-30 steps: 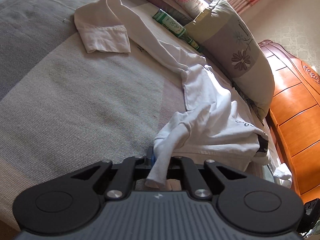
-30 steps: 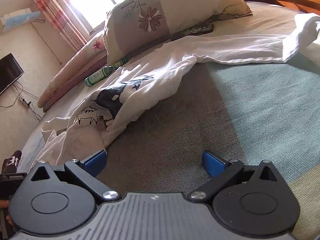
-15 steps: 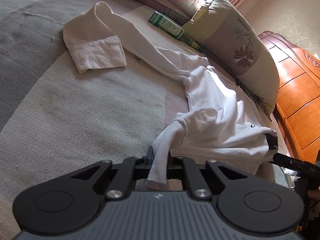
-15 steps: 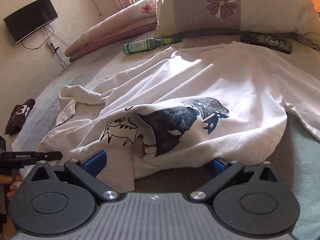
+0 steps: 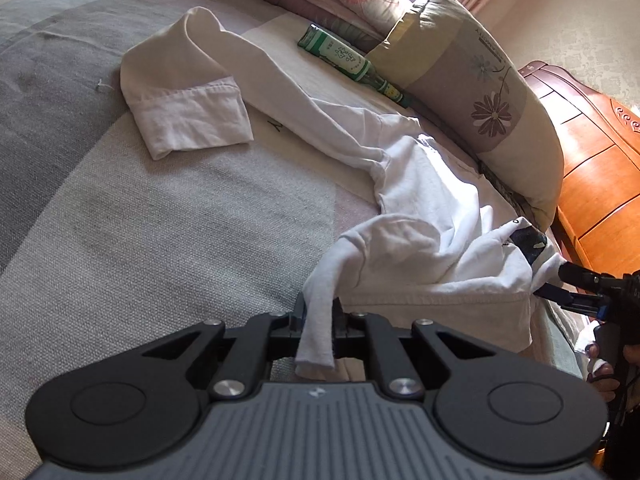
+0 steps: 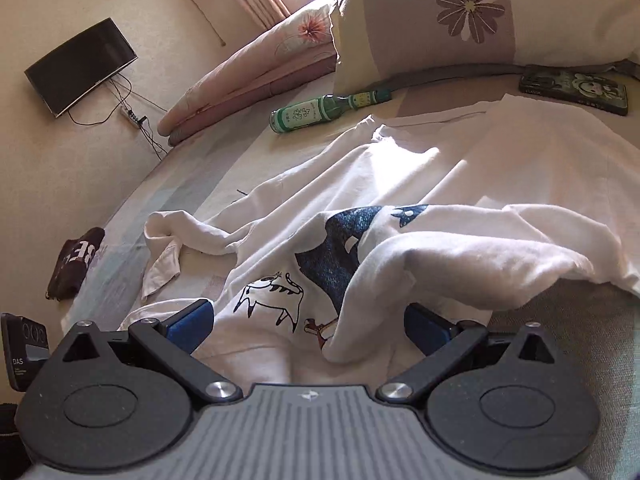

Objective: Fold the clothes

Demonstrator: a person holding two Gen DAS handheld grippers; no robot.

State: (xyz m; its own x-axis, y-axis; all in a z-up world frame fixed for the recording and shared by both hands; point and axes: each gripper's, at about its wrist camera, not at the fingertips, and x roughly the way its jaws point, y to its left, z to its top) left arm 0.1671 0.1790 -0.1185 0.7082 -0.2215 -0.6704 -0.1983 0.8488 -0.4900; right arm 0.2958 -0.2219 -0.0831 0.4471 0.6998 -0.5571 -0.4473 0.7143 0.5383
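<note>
A white long-sleeved shirt [image 5: 420, 208] with a dark blue cartoon print [image 6: 340, 248] lies crumpled on the bed. One sleeve stretches away to the far left, its cuff [image 5: 192, 116] folded back. My left gripper [image 5: 318, 314] is shut on a bunched strip of the shirt's lower edge, which hangs through the fingers. My right gripper [image 6: 308, 324] is open, its blue pads [image 6: 188, 320] wide apart with a raised fold of the shirt between them. In the left wrist view the right gripper [image 5: 556, 280] reaches the shirt's right corner, with a hand behind it.
A green glass bottle [image 6: 316, 114] lies near a flowered pillow [image 5: 472, 92]. A phone in a printed case [image 6: 574, 90] rests by the pillow. The wooden headboard [image 5: 592, 168] is at the right. A dark garment [image 6: 74, 260] lies at the bed's edge below a wall screen [image 6: 80, 66].
My right gripper swung from bare bedspread across to the shirt's printed front, and a fold now lies between its open fingers. It has come into the left wrist view. The left grip is unchanged.
</note>
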